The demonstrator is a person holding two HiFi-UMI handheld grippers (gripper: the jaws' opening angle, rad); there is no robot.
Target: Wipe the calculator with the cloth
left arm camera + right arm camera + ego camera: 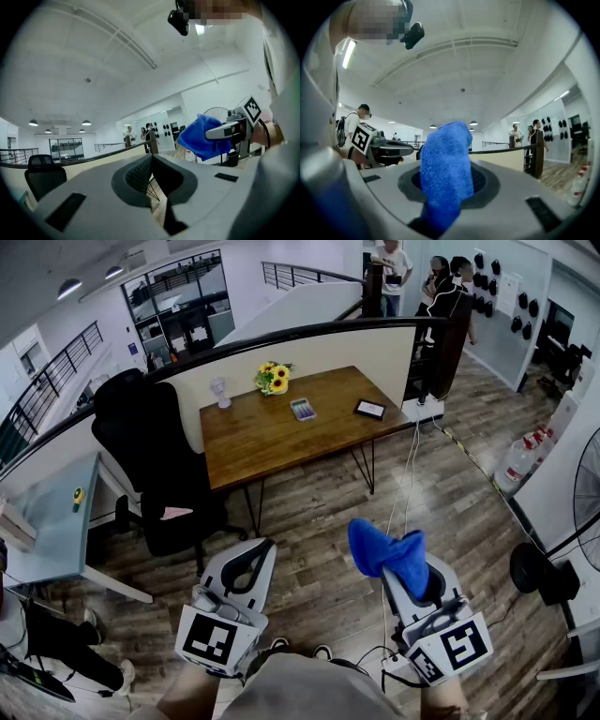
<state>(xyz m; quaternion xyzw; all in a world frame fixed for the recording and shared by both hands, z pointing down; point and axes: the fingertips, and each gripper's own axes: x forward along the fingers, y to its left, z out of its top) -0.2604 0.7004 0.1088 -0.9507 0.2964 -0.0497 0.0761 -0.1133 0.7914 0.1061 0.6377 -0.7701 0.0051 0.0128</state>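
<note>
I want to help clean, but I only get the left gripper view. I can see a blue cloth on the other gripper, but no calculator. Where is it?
Observer: In the head view, the calculator lies on the wooden desk ahead of both grippers, beside the sunflowers.
Operator: Is the cloth really gripped?
Observer: Yes. In the right gripper view, the right gripper has its jaws shut on the blue cloth, which sticks up between them.
Operator: Is anything close to the calculator?
Observer: A dark tablet lies on the desk to its right, apart from it.
</note>
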